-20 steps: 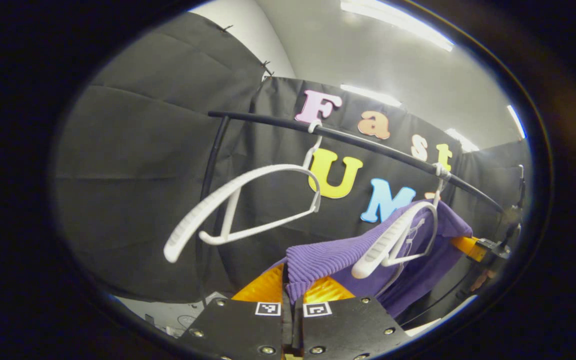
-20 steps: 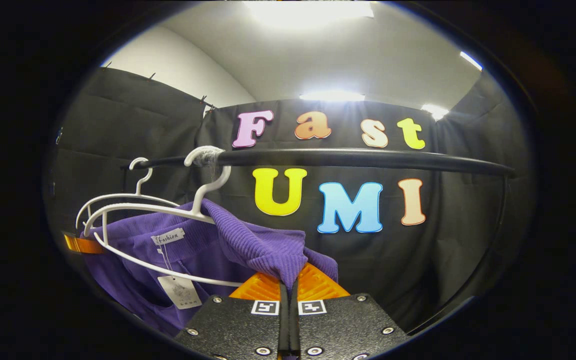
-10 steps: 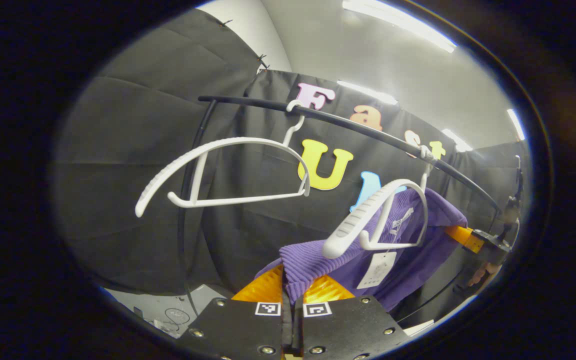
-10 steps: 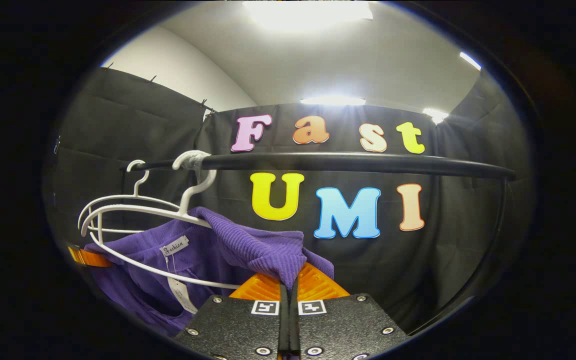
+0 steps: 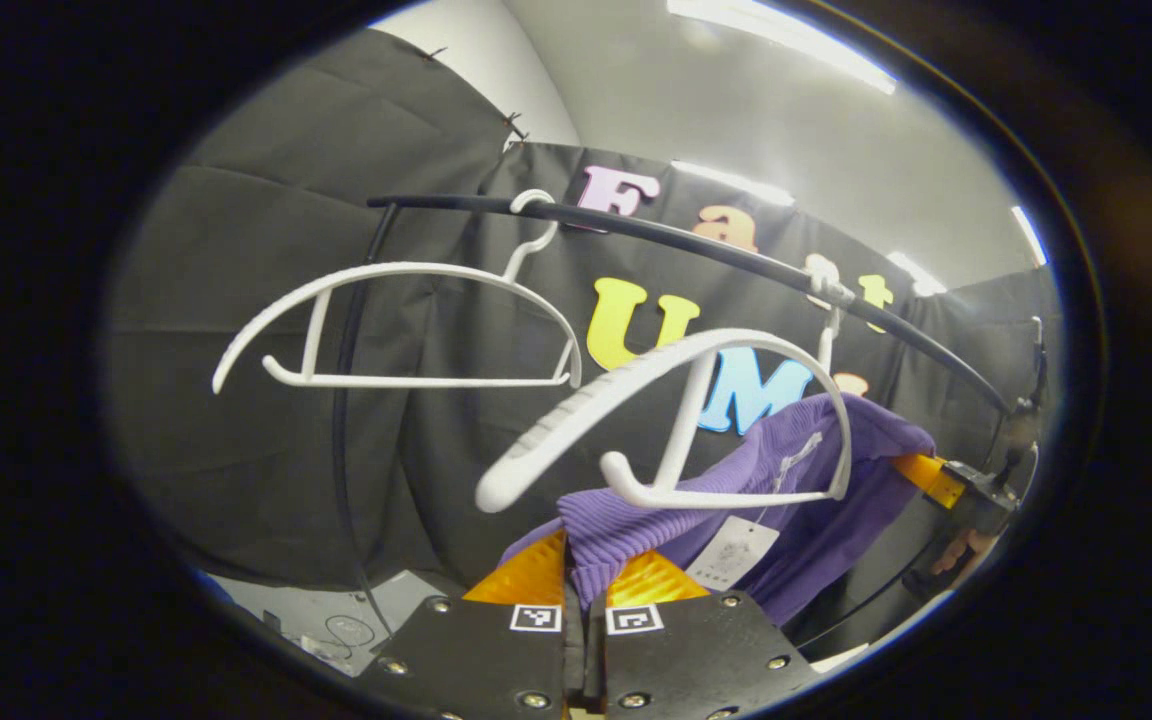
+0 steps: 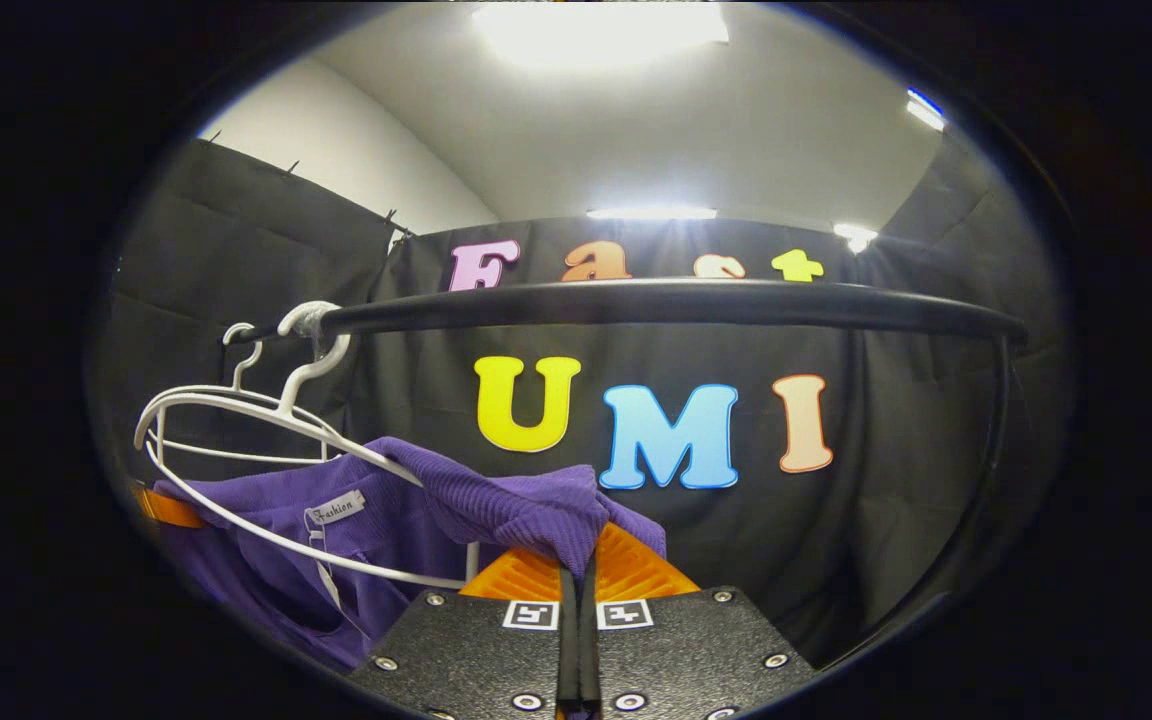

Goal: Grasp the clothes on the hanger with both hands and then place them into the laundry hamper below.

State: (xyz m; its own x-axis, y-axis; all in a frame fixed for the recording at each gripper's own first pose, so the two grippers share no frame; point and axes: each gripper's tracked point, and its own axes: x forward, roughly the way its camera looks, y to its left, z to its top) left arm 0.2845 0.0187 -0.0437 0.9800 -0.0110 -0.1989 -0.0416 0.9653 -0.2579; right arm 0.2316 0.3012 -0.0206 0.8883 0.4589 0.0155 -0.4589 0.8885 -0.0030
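Spanning the gap between both grippers, the purple garment (image 5: 806, 500) is stretched below the rail (image 5: 696, 245), its long axis running roughly level from one gripper to the other. At the left, one shoulder is pinched in the clenched left gripper (image 5: 584, 575); that end of the white hanger (image 5: 676, 420) is already bare, so the hold seems meant to draw the knit off sideways. At the right, the other shoulder (image 6: 526, 510) is clamped by the right gripper (image 6: 576, 570), the hanger's arm (image 6: 266, 420) partly draped there.

Left gripper (image 5: 584, 580) and right gripper (image 6: 577, 565) each point up, orange fingers closed, pinching purple cloth.
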